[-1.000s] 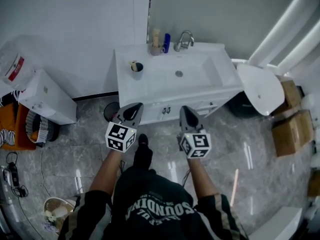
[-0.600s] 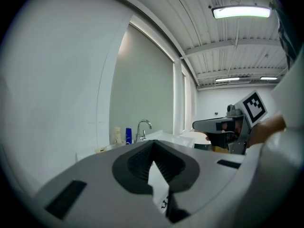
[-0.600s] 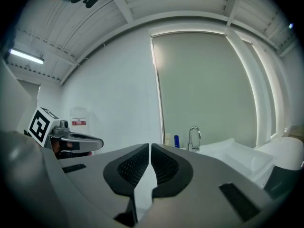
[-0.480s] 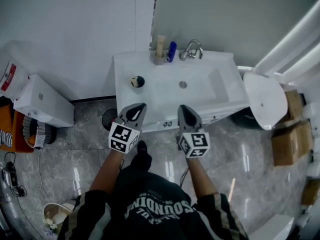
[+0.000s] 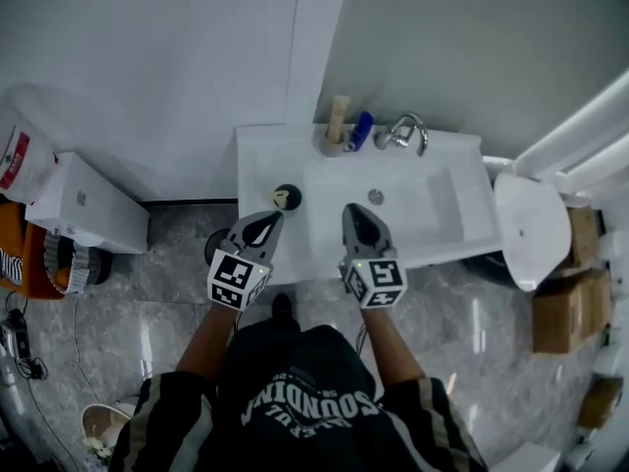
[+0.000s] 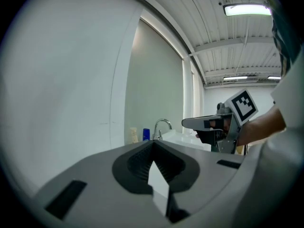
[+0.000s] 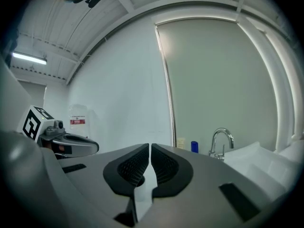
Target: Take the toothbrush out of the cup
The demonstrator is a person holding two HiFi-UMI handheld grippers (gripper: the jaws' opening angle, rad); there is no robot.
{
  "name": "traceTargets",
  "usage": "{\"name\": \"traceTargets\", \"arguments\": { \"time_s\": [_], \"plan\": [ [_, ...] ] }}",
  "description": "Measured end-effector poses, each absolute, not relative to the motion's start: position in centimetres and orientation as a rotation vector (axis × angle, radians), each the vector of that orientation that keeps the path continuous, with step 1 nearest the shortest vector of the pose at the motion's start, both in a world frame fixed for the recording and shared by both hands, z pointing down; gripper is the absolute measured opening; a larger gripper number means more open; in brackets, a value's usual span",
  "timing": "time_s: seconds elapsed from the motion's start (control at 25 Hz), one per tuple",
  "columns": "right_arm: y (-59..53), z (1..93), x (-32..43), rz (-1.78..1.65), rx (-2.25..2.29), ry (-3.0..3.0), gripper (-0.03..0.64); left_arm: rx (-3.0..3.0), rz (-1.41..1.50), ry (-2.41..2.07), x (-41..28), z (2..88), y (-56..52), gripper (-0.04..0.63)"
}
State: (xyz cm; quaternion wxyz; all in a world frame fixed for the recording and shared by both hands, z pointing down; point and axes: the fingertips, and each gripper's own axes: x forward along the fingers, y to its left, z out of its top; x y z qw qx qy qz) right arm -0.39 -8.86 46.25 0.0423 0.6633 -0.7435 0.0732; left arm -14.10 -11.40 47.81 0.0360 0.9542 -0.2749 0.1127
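Head view shows the person has stepped up to the white sink counter (image 5: 257, 155). A moment ago both claws hung over the floor. Now their tips reach the counter's near edge. On the left part of the counter stands the small dark cup (image 5: 289, 194), and a pale bit pokes out of it, which I take to be the toothbrush (image 5: 280, 202). The toothbrush is still in the cup, so the job has not started yet. The left claw (image 5: 267, 224) points at the cup from the near side and looks very close to it. From above I cannot tell if they touch. The left gripper view shows its two jaws pressed together with nothing between them, and the cup does not show there. To the right, the right claw (image 5: 354, 222) sits over the near rim of the basin (image 5: 423, 205), well apart from the cup. The right gripper view shows its jaws closed to a thin slit, holding nothing. At the far edge are two bottles (image 5: 349, 126) and the tap (image 5: 405, 132). I think the walk is done, and a claw must open before it can pinch the brush.
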Motion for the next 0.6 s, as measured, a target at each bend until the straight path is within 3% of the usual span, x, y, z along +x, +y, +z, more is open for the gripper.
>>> {"name": "traceTargets", "arguments": {
  "time_s": [0.6],
  "plan": [
    [-15.1,49.1,-1.9,0.281,1.901,-2.335,0.0,2.845,0.353,-0.934,-15.2,49.2,-17.3,-0.002]
  ]
}}
